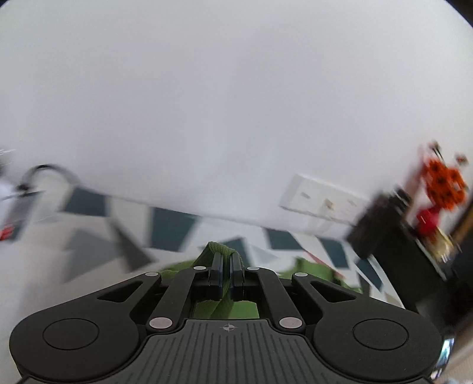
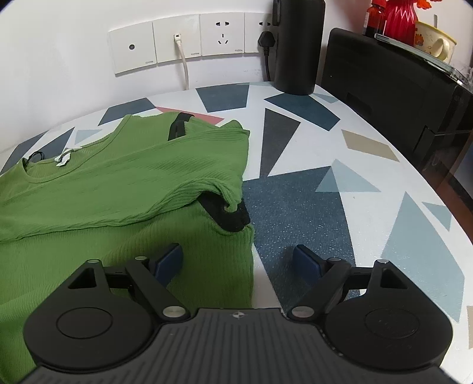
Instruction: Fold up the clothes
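Here the ribbed green knit top (image 2: 124,189) lies on the left of the patterned white-and-blue tabletop (image 2: 340,165), its right hem bordering bare table. The right gripper (image 2: 239,260) spreads wide across that hem. The left gripper (image 1: 226,265) is clamped on green cloth, apparently lifted; the view is blurred.

Shirt (image 2: 118,183): green, ribbed, black trim at sleeve. Table (image 2: 310,183): white with navy, grey, pale-blue, tan and pink triangles. Vase (image 2: 399,20): red. Mug (image 2: 434,44): cream. Gripper pads (image 2: 170,261): blue.
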